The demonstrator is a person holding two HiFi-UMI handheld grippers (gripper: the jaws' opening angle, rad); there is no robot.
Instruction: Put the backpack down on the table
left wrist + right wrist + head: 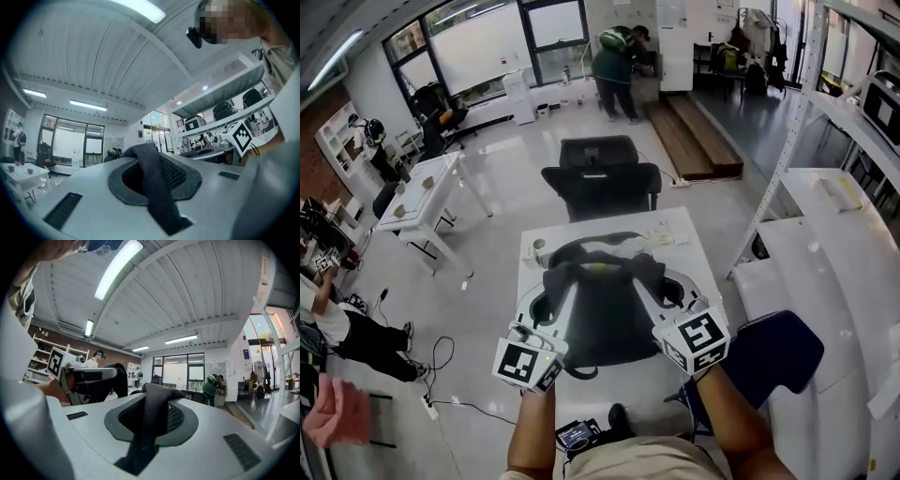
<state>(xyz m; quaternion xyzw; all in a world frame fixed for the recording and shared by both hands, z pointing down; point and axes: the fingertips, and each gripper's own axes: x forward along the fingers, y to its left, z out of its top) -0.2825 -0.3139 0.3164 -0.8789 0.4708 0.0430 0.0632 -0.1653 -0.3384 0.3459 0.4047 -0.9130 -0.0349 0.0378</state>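
A dark grey backpack (602, 309) hangs between my two grippers over the near half of the white table (680, 230). My left gripper (542, 323) is shut on its left shoulder strap (157, 187), which runs up between the jaws in the left gripper view. My right gripper (673, 302) is shut on the right shoulder strap (152, 423) in the same way. The top handle loop of the backpack (595, 242) points toward the far side of the table. From these views I cannot tell whether the bag's underside touches the tabletop.
A black office chair (602, 178) stands against the table's far edge. A small cup (538, 247) and small items (661, 239) lie on the far part. A blue seat (773, 352) is at my right, with white shelving (825, 225) beyond it. Cables (441, 375) lie on the floor to the left.
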